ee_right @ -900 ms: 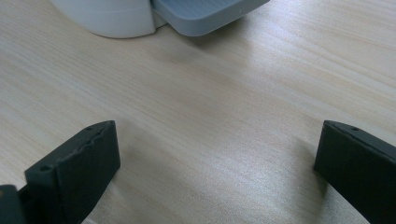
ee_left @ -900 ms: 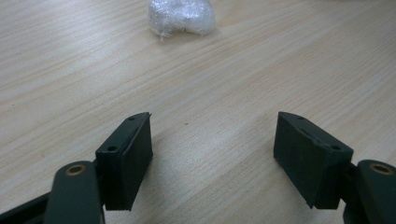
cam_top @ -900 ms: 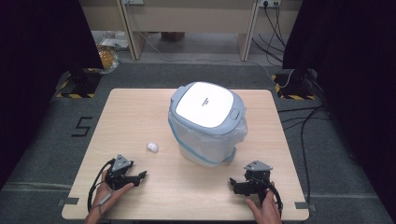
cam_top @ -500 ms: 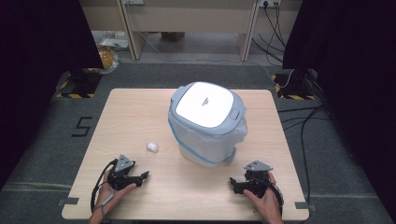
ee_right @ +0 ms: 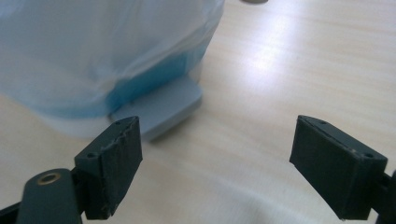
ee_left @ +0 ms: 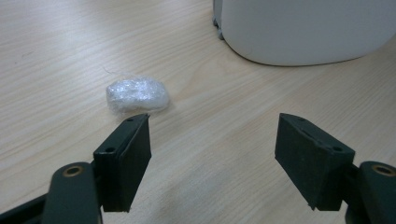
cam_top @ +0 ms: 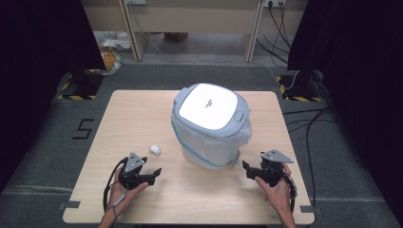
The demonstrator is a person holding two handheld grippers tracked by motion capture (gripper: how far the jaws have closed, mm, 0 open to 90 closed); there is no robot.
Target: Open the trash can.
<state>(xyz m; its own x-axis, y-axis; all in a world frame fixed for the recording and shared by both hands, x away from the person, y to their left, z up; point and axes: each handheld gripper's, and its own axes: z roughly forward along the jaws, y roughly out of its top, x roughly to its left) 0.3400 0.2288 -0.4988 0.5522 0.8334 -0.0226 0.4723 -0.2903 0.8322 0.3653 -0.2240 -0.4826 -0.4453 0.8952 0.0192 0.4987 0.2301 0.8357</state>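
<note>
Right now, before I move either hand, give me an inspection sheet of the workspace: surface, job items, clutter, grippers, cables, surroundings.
Surface: light wooden table, flat, no spills seen.
Job's things: small crumpled plastic wad lying on the table, just ahead of the left gripper; pedal bin with its white lid shut, plastic liner hanging over the sides, grey pedal facing the right gripper.
Clutter: nothing seen on the table.
Grippers: left gripper open, nothing between the jaws, wad off to one side; right gripper open, nothing between the jaws.
Cables: one trails from each gripper; more lie on the floor at right.
Surroundings: grey floor marked 5, dark curtains at both sides, desk legs behind.
</note>
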